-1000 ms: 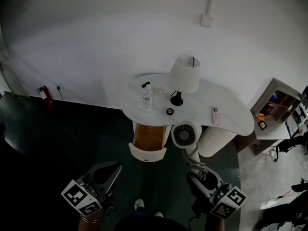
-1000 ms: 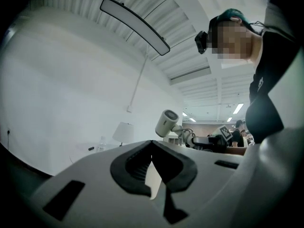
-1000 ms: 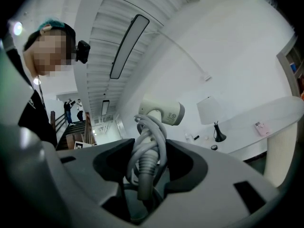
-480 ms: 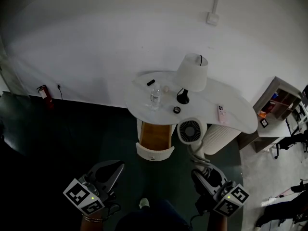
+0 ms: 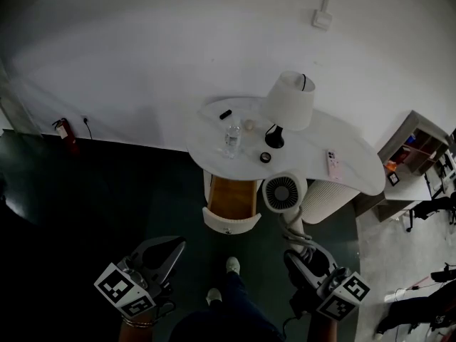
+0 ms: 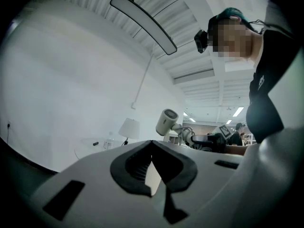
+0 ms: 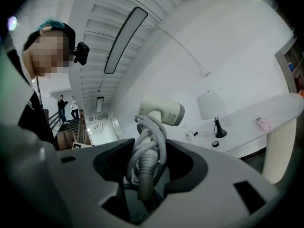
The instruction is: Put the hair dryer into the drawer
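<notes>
A white hair dryer (image 5: 283, 193) with its cord wound round the handle stands up out of my right gripper (image 5: 305, 251), whose jaws are shut on the handle. In the right gripper view the hair dryer (image 7: 161, 113) rises straight from between the pads of that gripper (image 7: 147, 175). The drawer (image 5: 231, 224) hangs open under the white table (image 5: 349, 155), wood-lined and empty, to the left of the dryer's head. My left gripper (image 5: 173, 245) is low on the left, shut and holding nothing; its tips meet in the left gripper view (image 6: 152, 144).
On the table stand a white lamp (image 5: 291, 100), a water bottle (image 5: 231, 140), a small round black thing (image 5: 265, 157) and a phone (image 5: 333, 164). A ribbed white pedestal (image 5: 324, 201) carries the table's right end. A shelf unit (image 5: 417, 148) stands further right, a fire extinguisher (image 5: 63, 130) by the wall.
The table and drawer have shifted right and slightly up in the head view. The person's foot has stepped forward. Both grippers keep their states, and the dryer stays in the right one.
</notes>
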Motion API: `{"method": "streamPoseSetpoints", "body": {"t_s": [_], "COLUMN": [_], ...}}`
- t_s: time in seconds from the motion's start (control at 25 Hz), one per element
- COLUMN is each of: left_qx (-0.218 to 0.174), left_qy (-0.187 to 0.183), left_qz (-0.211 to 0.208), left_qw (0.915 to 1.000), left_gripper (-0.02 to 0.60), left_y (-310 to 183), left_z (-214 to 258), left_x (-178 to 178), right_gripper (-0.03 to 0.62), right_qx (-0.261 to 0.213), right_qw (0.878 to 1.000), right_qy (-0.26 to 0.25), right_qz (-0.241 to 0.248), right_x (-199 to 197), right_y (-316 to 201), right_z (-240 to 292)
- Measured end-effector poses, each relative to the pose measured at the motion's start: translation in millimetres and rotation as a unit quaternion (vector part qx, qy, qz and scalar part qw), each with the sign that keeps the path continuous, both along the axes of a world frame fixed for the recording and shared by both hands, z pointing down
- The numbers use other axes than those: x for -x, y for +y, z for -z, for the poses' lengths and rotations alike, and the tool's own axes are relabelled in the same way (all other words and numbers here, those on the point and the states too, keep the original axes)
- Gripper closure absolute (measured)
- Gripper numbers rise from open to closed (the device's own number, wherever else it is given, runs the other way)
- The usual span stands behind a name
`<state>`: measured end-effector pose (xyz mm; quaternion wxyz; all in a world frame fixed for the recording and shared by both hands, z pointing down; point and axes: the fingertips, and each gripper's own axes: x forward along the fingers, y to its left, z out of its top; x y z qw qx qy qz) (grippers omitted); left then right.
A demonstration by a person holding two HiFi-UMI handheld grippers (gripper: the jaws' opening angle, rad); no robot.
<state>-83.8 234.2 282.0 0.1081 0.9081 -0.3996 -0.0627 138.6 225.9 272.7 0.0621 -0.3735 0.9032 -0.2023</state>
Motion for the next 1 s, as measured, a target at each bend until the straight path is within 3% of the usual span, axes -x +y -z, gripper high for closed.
{"method": "streamPoseSetpoints", "body": {"t_s": [0.36,0.56,1.0], "left_qx": [0.016,0.037,0.079], "left_qy": [-0.003,-0.01,0.003], "left_qz": [0.014,-0.001,0.018], "left_qw": [0.9998,0.9993,0.9967], "left_gripper": [0.574,0.574,0.574], "left_y": [-39.8,-67.0,-120.1], "left_z": [-2.0,-15.6,-38.9], "left_x": [-2.0,-18.5,-25.5], "right_gripper": [0.376,0.376,0.376], "right_qx": [0.026,0.04,0.088], "right_qw": [0.999,0.997,0.98], "right_qy": [0.022,0.04,0.116], "right_qz": [0.03,0.057,0.138], "right_x": [0.4,-0.6,4.9], "right_y": [-46.0,-74.1,-114.6], "right_z": [-14.0,-27.3,-69.1]}}
